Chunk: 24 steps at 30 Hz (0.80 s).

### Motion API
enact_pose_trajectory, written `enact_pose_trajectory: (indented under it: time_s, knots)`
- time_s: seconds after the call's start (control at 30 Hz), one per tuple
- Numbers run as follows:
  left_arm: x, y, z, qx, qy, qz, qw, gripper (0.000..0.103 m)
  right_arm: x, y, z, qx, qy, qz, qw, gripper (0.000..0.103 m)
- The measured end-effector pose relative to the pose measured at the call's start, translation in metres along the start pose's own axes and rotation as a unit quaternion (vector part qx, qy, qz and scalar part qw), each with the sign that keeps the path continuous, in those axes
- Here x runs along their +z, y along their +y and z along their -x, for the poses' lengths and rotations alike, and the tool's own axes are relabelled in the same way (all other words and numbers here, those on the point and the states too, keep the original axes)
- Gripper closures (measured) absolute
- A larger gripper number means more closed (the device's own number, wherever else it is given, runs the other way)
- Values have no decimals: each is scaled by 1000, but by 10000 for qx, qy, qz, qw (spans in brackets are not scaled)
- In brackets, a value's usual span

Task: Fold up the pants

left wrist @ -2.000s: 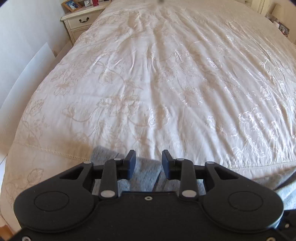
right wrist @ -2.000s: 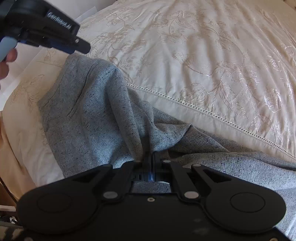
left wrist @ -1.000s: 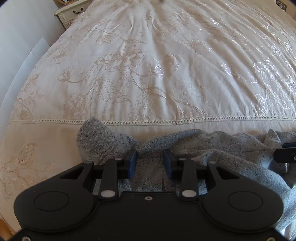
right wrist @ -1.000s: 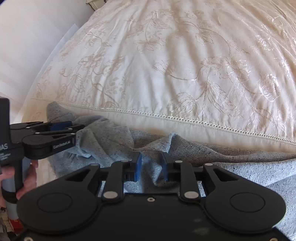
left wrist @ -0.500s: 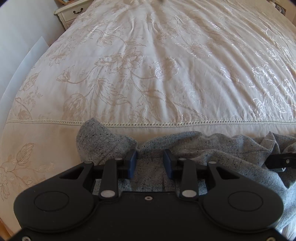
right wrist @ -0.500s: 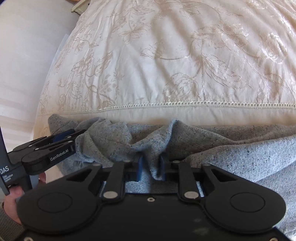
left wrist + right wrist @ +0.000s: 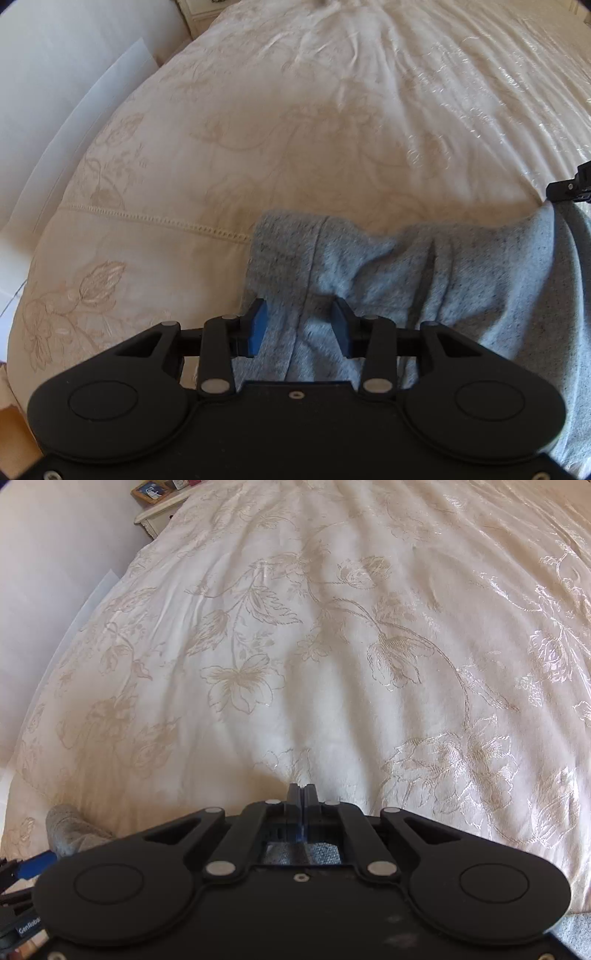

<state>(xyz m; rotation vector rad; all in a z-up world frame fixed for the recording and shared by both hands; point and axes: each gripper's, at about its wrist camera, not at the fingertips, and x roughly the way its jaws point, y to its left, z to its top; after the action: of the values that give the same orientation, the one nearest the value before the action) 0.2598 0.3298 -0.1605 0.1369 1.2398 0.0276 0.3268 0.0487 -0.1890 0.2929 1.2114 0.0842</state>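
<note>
On the bed (image 7: 332,129), one gray pants (image 7: 461,266) lifts between two claws: right claw (image 7: 303,794) pinching it, left claw (image 7: 300,325) wide around fabric.

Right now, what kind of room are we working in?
Most likely a bedroom: the grey knit pants lie on a wide bed with a cream floral embroidered bedspread, and a white bedside table carrying a framed photo stands alongside.

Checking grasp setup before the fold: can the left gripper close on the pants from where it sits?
Probably yes. The left gripper is open with grey pants fabric lying between its blue pads, nothing blocking; closing should pinch it. The right gripper is shut.
</note>
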Motion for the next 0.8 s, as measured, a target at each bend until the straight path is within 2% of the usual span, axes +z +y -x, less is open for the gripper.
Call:
enact_pose_trajectory:
  time_s: [0.07, 0.13, 0.2, 0.3, 0.37, 0.47, 0.5, 0.57, 0.6, 0.67, 0.73, 0.77, 0.8]
  knots:
    - [-8, 10, -14, -24, 291, 143, 9995, 48, 4, -1, -10, -185, -50, -72, 9998, 101]
    - [-10, 13, -18, 31, 289, 125, 9995, 43, 7, -4, -21, -382, -18, -52, 9993, 101]
    - [-7, 15, -11, -6, 255, 70, 9997, 43, 9, -4, -24, -464, 30, 60, 9989, 101]
    - [-3, 20, 15, -24, -11, 95, 10000, 48, 9, 0, -5, -435, -282, 183, 9985, 100]
    - [0, 17, 34, -20, -351, -58, 9994, 51, 4, 7, 21, -336, -528, 289, 9976, 99]
    - [7, 6, 49, -613, -635, -345, 9955, 51, -16, 20, 54, -51, -749, 550, 9957, 97]
    - [11, 1, 50, -930, -664, -413, 9926, 51, -23, 24, 59, 62, -736, 591, 9955, 96]
    - [18, -11, 42, -1284, -665, -543, 9880, 50, -40, 35, 61, 352, -523, 698, 9956, 96]
    - [22, -18, 35, -1260, -649, -573, 9882, 50, -47, 40, 57, 473, -399, 800, 9949, 96]
    - [30, -30, 14, -920, -484, -597, 9928, 48, -57, 50, 42, 454, -181, 1049, 9933, 96]
    - [37, -34, -10, -201, -186, -546, 9981, 54, -56, 53, 16, 72, -57, 1187, 9929, 98]
    - [33, -29, -22, 139, 6, -408, 9991, 48, -52, 49, 3, -197, -59, 1131, 9934, 103]
    - [32, -21, -29, 72, 122, -172, 9998, 45, -46, 44, -7, -353, -19, 1025, 9941, 103]
